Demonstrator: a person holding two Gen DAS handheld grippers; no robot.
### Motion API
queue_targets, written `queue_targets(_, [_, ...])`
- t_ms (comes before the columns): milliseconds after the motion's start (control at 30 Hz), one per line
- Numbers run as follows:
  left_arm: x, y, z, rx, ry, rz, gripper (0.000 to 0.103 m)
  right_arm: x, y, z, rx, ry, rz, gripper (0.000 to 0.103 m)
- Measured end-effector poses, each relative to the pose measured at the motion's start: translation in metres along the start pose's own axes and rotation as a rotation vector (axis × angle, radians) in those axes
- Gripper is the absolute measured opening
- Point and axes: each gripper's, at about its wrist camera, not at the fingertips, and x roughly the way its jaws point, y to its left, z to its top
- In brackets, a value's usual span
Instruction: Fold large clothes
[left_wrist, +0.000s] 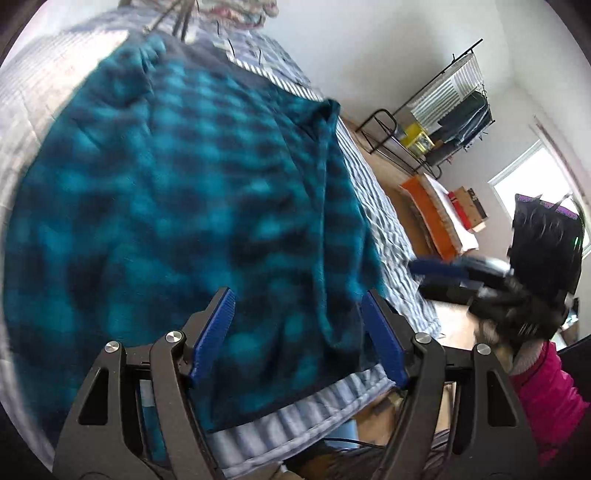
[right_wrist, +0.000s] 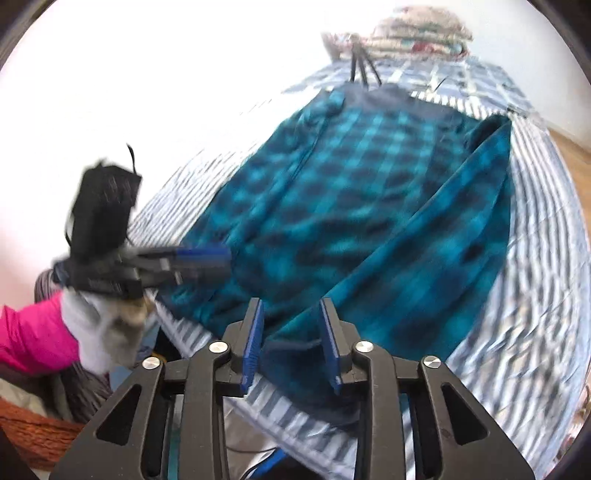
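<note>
A teal and navy checked fleece shirt (left_wrist: 177, 206) lies spread flat on a bed covered by a blue-and-white striped quilt (left_wrist: 384, 221). Both pictures are blurred by motion.

In the left wrist view, the left gripper (left_wrist: 297, 325) hangs above the shirt's near hem with its blue pads spread wide. Nothing is between them and they do not touch the cloth. To its right, beyond the bed's edge, the right gripper (left_wrist: 436, 267) shows from the side, carried by a hand in a pale glove with a pink sleeve (left_wrist: 546, 391) behind it.

In the right wrist view, the right gripper (right_wrist: 291, 332) hovers over the hem corner nearest it, its pads partly apart and pinching nothing. A navy hem band lies just below and between the pads, but I cannot tell whether it touches them. To its left, the left gripper (right_wrist: 201, 258) reaches in over the opposite side of the hem.

One long sleeve or side panel already lies folded inward across the shirt's body, running from the far collar end down toward the right gripper. The opposite side looks unfolded, though blur makes this uncertain.

My judgement: the fold is at an early stage. One side is turned in. The other side and the lengthwise folds from the hem toward the collar are still left to do.
</note>
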Motion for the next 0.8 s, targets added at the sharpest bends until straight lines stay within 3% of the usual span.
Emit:
queue_targets(300, [0.048,-0.011,-0.011,0.0,0.09,-0.012,0.073,-0.002,-0.072,0.046,0.121,-0.072,-0.133,0.033])
queue_targets(333, [0.053,-0.013,-0.013,0.012,0.102,-0.006,0.07,-0.002,-0.081,0.05,0.138,-0.08,-0.146,0.033])
queue_targets(600, [0.054,-0.033,-0.048,0.215,0.201,0.033,0.067,0.009,-0.146,0.077,0.271,-0.104,-0.177,0.033])
queue_targets(800, [0.032,-0.021,-0.021,0.018,0.116,-0.108,0.067,0.018,-0.188,0.102,0.388,-0.139,-0.179,0.033])
